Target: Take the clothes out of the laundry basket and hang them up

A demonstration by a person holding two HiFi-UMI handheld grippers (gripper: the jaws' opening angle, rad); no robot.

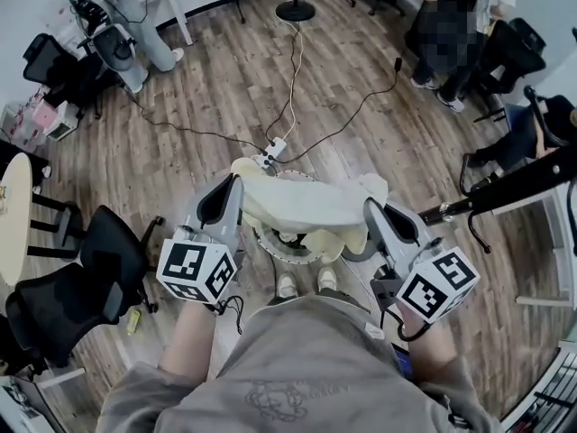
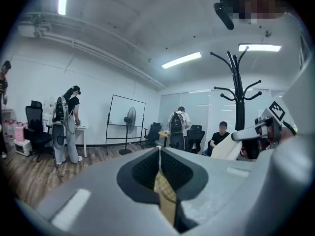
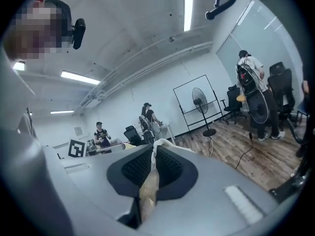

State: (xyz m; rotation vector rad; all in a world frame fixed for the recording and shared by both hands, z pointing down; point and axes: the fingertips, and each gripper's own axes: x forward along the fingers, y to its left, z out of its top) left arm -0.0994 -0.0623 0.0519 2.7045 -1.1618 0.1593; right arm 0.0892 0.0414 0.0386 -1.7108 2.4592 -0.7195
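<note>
A pale yellow garment (image 1: 311,204) hangs stretched between my two grippers, above the round white laundry basket (image 1: 270,248) by the person's feet. My left gripper (image 1: 237,179) is shut on the garment's left end. In the left gripper view the jaws (image 2: 159,150) pinch a strip of the cloth (image 2: 166,198). My right gripper (image 1: 368,205) is shut on the right end; in the right gripper view its jaws (image 3: 154,149) clamp the cloth (image 3: 147,191). A black coat stand (image 2: 238,95) rises ahead on the right, and one of its arms (image 1: 509,190) crosses the head view at right.
A power strip with cables (image 1: 273,149) lies on the wood floor beyond the basket. Black office chairs (image 1: 81,282) and a round table (image 1: 13,215) stand at left. Several people, a whiteboard and a fan (image 2: 129,119) are farther off.
</note>
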